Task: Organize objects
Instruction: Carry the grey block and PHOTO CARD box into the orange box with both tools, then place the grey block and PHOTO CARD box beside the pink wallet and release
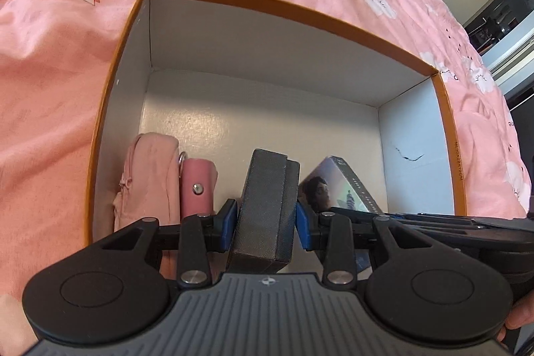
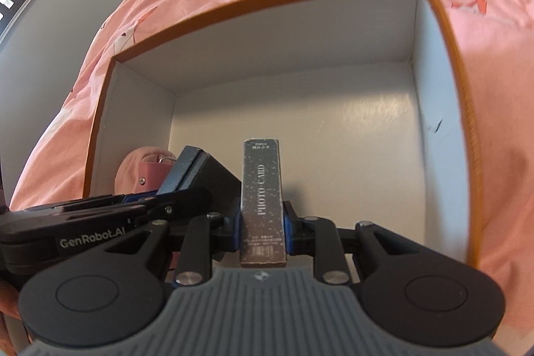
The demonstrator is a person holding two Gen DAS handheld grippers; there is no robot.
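1. left tongs (image 1: 267, 221) pinch a dark grey textured case (image 1: 267, 206) between blue pads, held edge-up and tilted.
2. right tongs (image 2: 262, 231) pinch a slim photo card box (image 2: 262, 199) upright by its narrow sides.
3. both items hang inside the orange-rimmed cardboard box (image 1: 293, 10) on the pink bedspread (image 1: 50, 72), above its near floor.
4. already stored at the left wall: a pink pouch (image 1: 150, 175) and a pink snap case (image 1: 198, 186), side by side.
5. lower each item until it seats, then release; place the grey case just beside the pink snap case and keep rows tight.
6. both hands pitch steeply downward, side by side; floor contact is probably not yet made, as the tongs hide it.
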